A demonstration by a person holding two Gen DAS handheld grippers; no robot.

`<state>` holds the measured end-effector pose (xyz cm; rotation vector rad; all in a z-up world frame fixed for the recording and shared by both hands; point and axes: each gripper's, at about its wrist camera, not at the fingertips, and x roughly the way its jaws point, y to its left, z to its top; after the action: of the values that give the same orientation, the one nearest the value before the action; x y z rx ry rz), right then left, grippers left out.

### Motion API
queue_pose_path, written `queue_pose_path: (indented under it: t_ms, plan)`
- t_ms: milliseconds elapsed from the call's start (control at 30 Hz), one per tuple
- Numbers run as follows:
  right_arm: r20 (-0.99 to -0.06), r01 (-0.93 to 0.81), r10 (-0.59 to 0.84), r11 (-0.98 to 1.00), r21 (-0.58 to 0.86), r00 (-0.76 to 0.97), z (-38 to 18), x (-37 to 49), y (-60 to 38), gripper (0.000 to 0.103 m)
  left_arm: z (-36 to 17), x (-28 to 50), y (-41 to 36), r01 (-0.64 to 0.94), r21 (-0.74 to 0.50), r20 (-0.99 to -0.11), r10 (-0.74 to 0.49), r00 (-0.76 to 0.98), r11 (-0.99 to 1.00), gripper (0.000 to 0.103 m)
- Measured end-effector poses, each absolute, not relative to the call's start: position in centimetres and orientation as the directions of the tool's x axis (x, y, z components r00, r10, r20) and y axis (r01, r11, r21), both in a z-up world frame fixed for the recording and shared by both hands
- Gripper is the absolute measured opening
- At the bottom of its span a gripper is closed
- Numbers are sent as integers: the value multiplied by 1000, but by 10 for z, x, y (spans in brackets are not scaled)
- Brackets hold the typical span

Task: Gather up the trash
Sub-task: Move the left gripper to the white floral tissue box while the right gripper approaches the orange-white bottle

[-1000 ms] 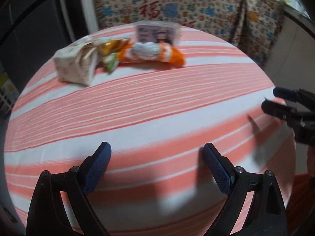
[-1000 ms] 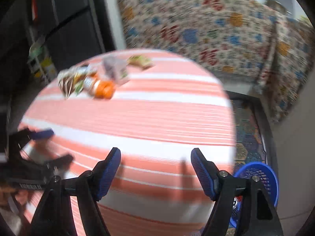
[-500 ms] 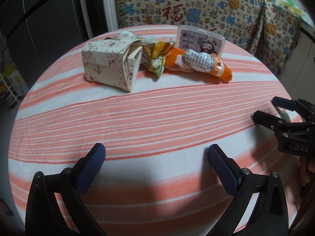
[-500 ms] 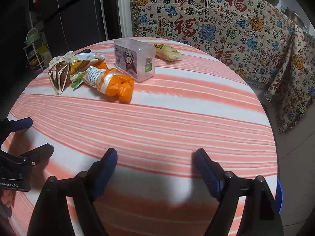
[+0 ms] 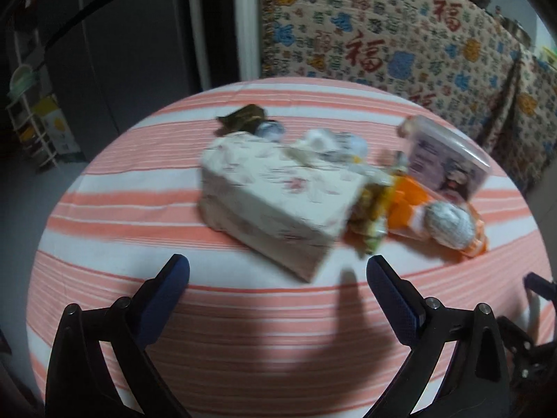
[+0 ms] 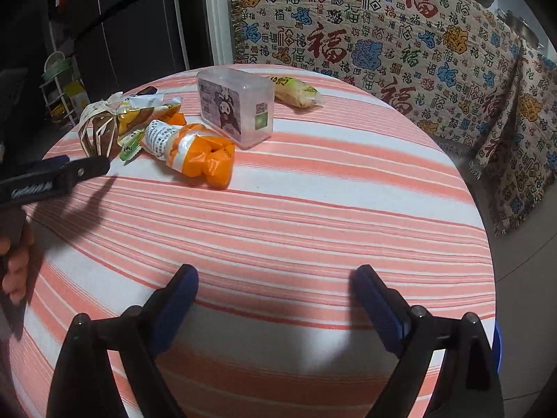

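Trash lies on a round table with a pink-striped cloth (image 6: 313, 209). A cream flowered paper box (image 5: 278, 198) sits just ahead of my open, empty left gripper (image 5: 278, 278). Beside it lie a yellow-green wrapper (image 5: 370, 209), an orange snack bag (image 5: 438, 219) and a clear plastic box with a cartoon label (image 5: 449, 163). In the right wrist view the orange bag (image 6: 195, 149), clear box (image 6: 236, 104), flowered box (image 6: 97, 125) and a yellow wrapped snack (image 6: 296, 90) lie at the far side. My right gripper (image 6: 275, 296) is open and empty over the near edge.
A dark crumpled wrapper (image 5: 243, 118) and clear crumpled plastic (image 5: 330, 142) lie behind the flowered box. A patterned blanket (image 6: 383, 35) hangs behind the table. A dark fridge (image 6: 132, 24) and a shelf (image 6: 59, 83) stand at the left. The left gripper's fingers (image 6: 80, 170) reach in from the left.
My left gripper has moved forward, close up to the flowered box. My right gripper has held nearly still over the near edge.
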<state>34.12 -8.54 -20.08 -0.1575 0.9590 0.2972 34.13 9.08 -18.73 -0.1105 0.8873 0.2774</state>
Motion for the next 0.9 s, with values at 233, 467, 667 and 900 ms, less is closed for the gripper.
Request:
queue_pose_path:
  t_ms: [233,467,667,900]
  plan:
    - [-823,-318,178,948,-4,539,-201,341,-85,94,-184,279,156,-411,-3,-793,248,556,912,101]
    - [-823,-318,178,948,-3,539,-201,341,-86,94,-182,267,138,-216,-175,-796,-9,605,961,101]
    - [-822,-318,178,948,-4,541,-201,341,-86,94,-169,319,111,-115,-172,-780,-64,622,978,101]
    - [-823,-319,182,948,1,538,-201,342,-86,95,-197,365,105,-132,-17,-826,61,560,991,82]
